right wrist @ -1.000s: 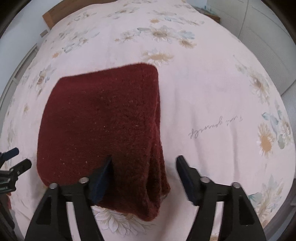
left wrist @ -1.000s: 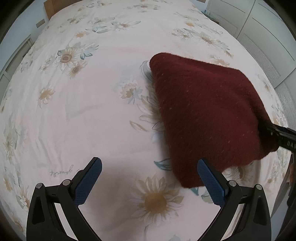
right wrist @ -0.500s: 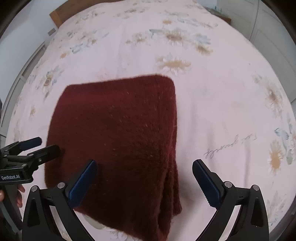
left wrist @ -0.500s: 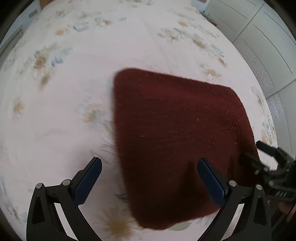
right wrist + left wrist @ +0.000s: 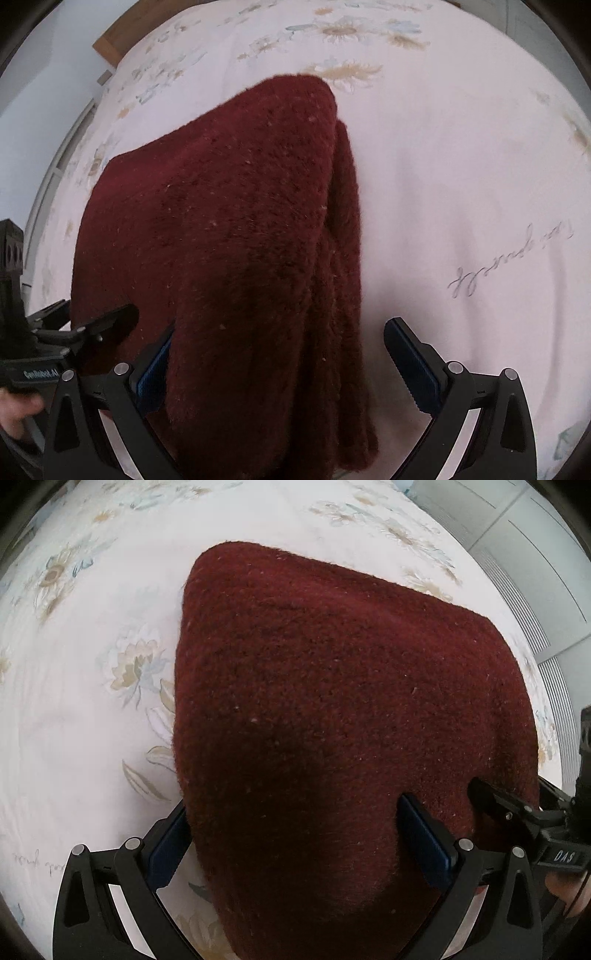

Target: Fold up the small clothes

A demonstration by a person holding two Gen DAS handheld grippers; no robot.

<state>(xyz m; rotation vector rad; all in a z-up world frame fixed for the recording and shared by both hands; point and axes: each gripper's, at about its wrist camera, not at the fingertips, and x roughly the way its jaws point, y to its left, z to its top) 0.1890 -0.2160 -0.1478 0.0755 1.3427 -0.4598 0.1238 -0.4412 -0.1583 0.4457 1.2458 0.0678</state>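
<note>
Bedsheet (image 5: pixel 66 709), pale with a daisy print, carries everything; its near edge runs under both wrist cameras.

Garment: dark red knitted piece (image 5: pixel 332 709), already folded into a thick pad, several layers showing along its right side in the right wrist view (image 5: pixel 236 236). It lies on the sheet close to the near edge, well apart from the far edge.

Left gripper (image 5: pixel 299 830): fingers wide, straddling the near left part of the pad. The left pad (image 5: pixel 170 842) sits at the fold's left edge, partly hidden by knit; the right pad (image 5: pixel 424 842) rests on top of the knit. Nothing is clamped.

Right gripper (image 5: pixel 277 365): fingers wide, straddling the stacked layers at the near right corner. The left pad (image 5: pixel 155 373) is half buried under the top layer; the right pad (image 5: pixel 406 365) stands clear on bare sheet.

Risks, judged:
1. Closing now may catch only some of the layers, so lifting would peel the stack open.
2. Buried pads could snag fuzzy knit on withdrawal and drag the fold askew.
3. A pad may pinch the sheet along with the knit.
4. The 2 grippers stand near each other; uneven pulls would skew the pad.
</note>
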